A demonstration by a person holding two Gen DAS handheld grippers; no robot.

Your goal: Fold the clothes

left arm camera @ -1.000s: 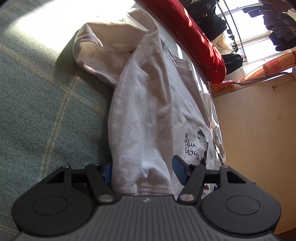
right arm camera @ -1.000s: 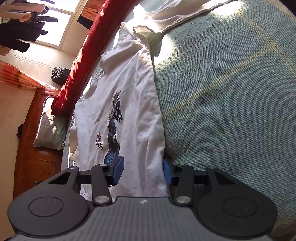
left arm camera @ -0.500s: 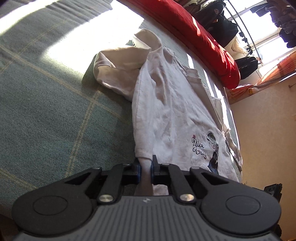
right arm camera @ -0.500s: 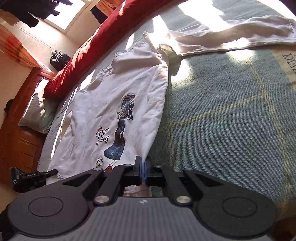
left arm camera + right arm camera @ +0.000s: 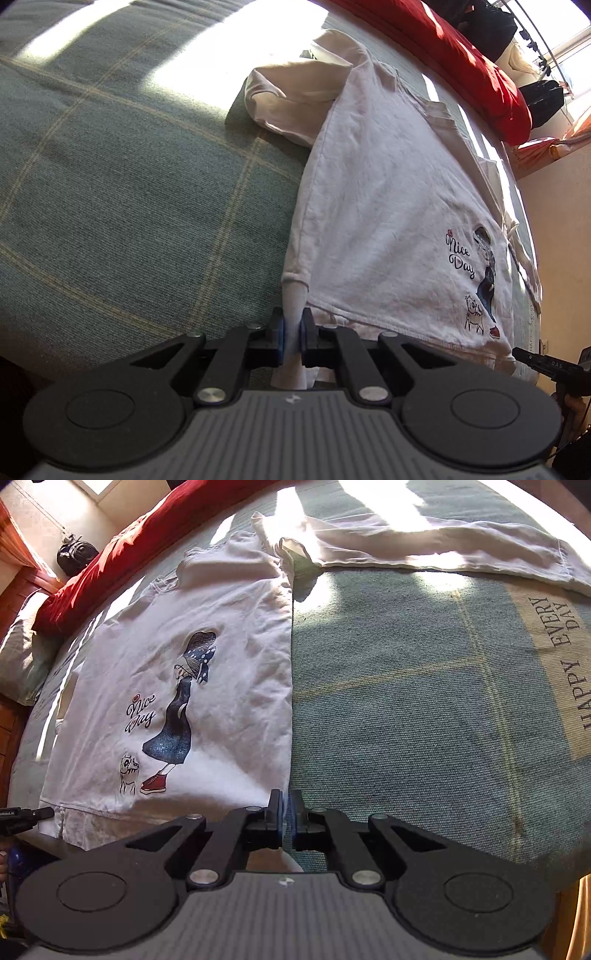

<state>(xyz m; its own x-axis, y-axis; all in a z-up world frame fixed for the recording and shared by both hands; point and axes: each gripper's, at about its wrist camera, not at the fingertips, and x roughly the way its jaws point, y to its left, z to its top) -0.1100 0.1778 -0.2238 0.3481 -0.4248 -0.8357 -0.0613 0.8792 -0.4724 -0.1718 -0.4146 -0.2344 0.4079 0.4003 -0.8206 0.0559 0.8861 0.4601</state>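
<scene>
A white long-sleeved T-shirt (image 5: 207, 686) with a "Nice Day" print (image 5: 142, 712) is spread print-up on a green checked bedspread (image 5: 406, 709), its hem toward the cameras. One sleeve (image 5: 424, 555) is stretched out across the bedspread away from the shirt; the other (image 5: 291, 96) lies bunched by the shoulder.

The left gripper (image 5: 291, 338) is clenched on one hem corner, with cloth pinched between the blue pads. The right gripper (image 5: 284, 816) is closed at the opposite hem corner; cloth appears to be caught in it, though the view there is poor.

Step judged: the hem is held at both corners, fitting either a straightening pull or the start of a fold.

Both tools are held low and level at the hem, pointed along the shirt toward the red bolster (image 5: 122, 550).
</scene>
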